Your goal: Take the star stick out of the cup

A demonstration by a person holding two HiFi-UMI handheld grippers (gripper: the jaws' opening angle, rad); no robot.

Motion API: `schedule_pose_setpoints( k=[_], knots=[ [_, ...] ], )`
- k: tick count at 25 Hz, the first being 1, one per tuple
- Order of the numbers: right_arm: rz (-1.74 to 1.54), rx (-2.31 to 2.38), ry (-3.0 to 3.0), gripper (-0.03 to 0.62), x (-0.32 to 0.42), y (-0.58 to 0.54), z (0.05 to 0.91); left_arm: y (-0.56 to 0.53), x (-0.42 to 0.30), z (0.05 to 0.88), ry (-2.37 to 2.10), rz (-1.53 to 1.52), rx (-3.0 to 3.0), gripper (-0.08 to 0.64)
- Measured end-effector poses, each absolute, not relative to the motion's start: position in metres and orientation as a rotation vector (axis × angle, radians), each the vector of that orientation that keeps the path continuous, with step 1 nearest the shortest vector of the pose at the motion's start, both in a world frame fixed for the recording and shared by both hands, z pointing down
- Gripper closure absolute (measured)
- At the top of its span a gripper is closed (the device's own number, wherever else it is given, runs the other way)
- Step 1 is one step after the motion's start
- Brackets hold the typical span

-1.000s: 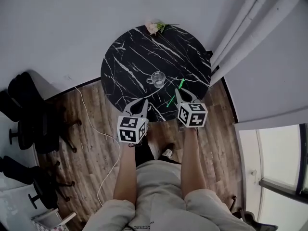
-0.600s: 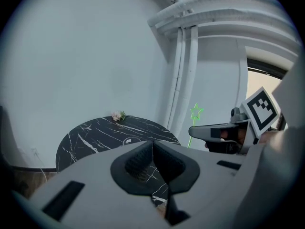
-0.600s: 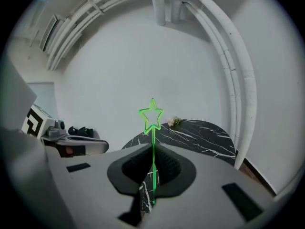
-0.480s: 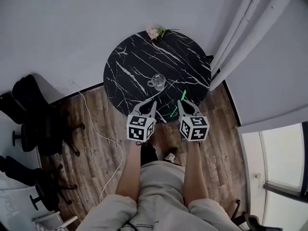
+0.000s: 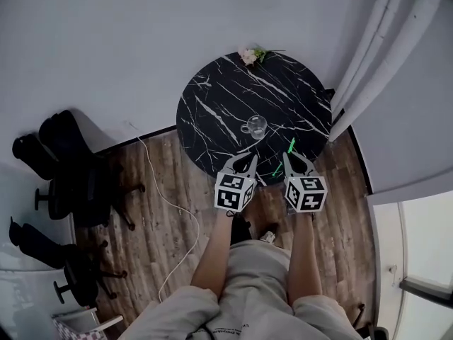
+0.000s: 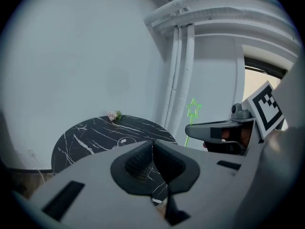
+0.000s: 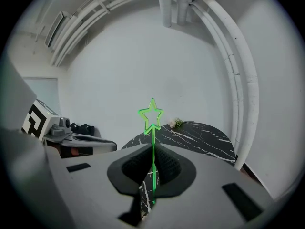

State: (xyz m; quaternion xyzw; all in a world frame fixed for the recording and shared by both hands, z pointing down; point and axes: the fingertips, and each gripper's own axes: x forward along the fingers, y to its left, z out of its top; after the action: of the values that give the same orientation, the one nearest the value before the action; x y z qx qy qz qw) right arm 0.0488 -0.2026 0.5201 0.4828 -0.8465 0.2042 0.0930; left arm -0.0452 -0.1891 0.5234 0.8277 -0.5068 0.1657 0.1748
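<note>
**Star stick (image 5: 276, 170) out of the cup (image 5: 255, 126), pinched in the right tongs (image 5: 291, 159)**

Head view: a round black marble bench (image 5: 212, 101) stands against a white wall, with a pale curtain (image 5: 375, 55) to its right. The clear cup stands alone toward the near side of the bench. A small bunch of flowers (image 5: 250, 54) lies at the far edge. Both tongs hang over the near edge, well apart from the cup, with the left tongs (image 5: 248, 161) just left of the right ones. The green stick slants in the gap between the two. Black chairs (image 5: 64, 168) and a white cable (image 5: 170, 204) sit on the wooden floor at the left.

Left gripper view: the pads meet with nothing between them, so these tongs are closed and empty. To the right, the green star rises above the right tongs.

Right gripper view: the jaws are closed on the thin green stem. The stick stands upright, with its star above the pads against the wall. The bench lies beyond it.
</note>
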Motion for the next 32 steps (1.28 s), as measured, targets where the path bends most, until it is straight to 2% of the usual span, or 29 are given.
schedule_pose_setpoints(
  k=[32],
  knots=[
    [0.658,1.337,-2.565,0.552,0.033,-0.209,0.524,-0.191,-0.086,0.52,-1.547,0.403,2.253,0.537]
  ],
)
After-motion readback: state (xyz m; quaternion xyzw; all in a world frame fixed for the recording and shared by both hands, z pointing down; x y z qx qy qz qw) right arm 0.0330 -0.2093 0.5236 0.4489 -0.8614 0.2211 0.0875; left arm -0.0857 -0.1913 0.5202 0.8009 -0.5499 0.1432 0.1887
